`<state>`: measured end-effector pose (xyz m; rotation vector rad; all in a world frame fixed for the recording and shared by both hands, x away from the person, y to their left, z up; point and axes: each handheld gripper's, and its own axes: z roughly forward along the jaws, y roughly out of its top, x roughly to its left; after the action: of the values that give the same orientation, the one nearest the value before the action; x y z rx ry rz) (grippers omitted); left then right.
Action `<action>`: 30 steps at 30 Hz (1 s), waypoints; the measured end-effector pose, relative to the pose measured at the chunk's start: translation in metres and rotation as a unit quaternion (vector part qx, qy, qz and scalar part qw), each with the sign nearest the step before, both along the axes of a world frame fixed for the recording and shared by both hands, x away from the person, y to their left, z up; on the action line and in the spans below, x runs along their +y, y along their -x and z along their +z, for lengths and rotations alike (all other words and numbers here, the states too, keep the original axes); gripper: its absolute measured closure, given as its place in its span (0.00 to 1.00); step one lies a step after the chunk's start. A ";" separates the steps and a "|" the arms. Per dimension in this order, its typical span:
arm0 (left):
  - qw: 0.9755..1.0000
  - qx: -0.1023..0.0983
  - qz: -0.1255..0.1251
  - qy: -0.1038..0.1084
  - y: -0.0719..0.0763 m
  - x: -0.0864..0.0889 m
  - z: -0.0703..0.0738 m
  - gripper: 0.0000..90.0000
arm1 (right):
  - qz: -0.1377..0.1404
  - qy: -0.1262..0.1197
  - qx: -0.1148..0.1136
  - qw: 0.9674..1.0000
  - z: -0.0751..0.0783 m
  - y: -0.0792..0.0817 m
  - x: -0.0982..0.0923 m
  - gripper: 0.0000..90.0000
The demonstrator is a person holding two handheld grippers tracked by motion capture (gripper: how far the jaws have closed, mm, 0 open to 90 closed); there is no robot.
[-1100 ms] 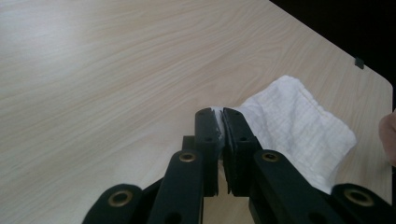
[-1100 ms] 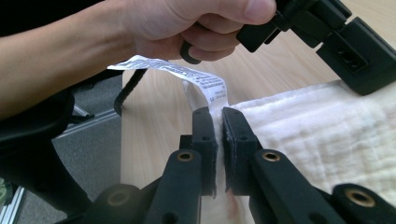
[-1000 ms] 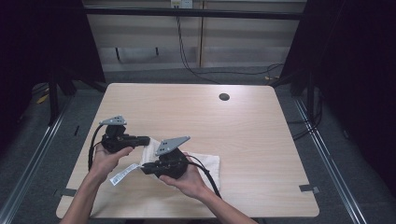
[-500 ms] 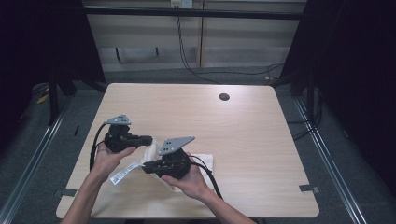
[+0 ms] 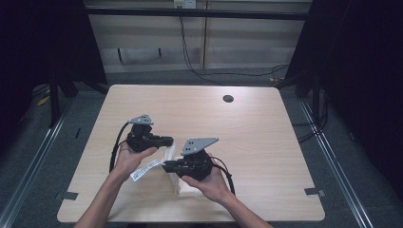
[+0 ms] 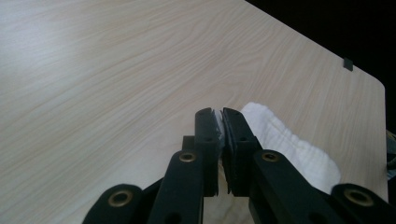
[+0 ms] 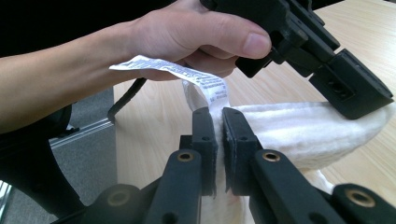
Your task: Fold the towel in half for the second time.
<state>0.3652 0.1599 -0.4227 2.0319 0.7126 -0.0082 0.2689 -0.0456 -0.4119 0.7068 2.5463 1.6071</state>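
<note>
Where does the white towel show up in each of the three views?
High view: white towel lies lower centre on the table, between the two grippers.
Left gripper view: it sits right of centre, pinched at its edge and trailing to the lower right.
Right gripper view: it stretches from centre to the right edge.
Shared landmark: the light wooden table.

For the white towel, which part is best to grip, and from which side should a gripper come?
Grip the white towel at its corner edges, coming in level from the side. The cloth is limp and thin there, so shut jaws pinch it well: the left gripper and the right gripper each hold an edge, the latter by the label.
</note>
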 end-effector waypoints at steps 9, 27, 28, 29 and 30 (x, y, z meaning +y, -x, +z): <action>1.000 -0.004 -0.023 -0.009 0.002 -0.037 -0.001 0.95 | -0.009 0.003 0.005 1.000 -0.004 0.005 -0.021 0.94; 0.999 0.022 -0.023 -0.019 0.001 -0.048 -0.028 0.95 | -0.019 0.028 0.016 0.999 -0.026 0.011 -0.041 0.93; 0.999 0.024 -0.024 -0.022 0.000 -0.048 -0.029 0.95 | -0.019 0.029 0.018 0.999 -0.027 0.011 -0.041 0.94; 0.999 0.025 -0.023 -0.021 0.000 -0.049 -0.030 0.95 | -0.019 0.032 0.020 0.999 -0.029 0.011 -0.041 0.93; 0.999 0.025 -0.024 -0.024 0.000 -0.050 -0.031 0.95 | -0.020 0.033 0.022 0.999 -0.031 0.011 -0.042 0.93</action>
<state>0.3656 0.1099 -0.4536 2.1002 0.7009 -0.0719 0.2574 -0.0876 -0.4428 0.7897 2.5846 1.5047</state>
